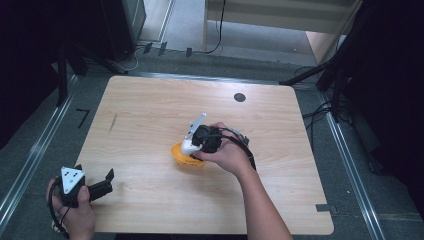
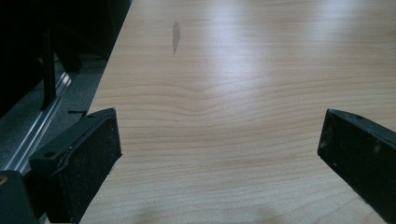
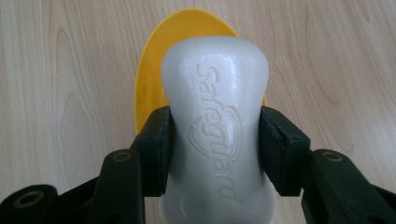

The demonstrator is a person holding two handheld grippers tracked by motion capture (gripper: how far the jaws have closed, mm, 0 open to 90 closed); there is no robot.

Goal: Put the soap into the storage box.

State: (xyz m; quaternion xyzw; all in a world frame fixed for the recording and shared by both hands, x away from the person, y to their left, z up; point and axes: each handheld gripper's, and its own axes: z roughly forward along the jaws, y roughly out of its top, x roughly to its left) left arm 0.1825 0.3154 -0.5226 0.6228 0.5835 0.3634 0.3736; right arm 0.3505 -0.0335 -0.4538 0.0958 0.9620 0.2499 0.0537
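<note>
A white bar of soap stamped "Safeguard" sits between the jaws of my right gripper, which is shut on its waist. Directly under it lies a yellow oval dish on the wooden table. From the high view, the right gripper holds the soap just above the yellow dish at the table's middle. My left gripper rests near the front left corner, open, its jaws wide apart over bare wood with nothing between them.
The wooden table has a dark round hole near its far edge and a dark streak at the left. Metal rails and stands surround the table, with cables on the floor behind.
</note>
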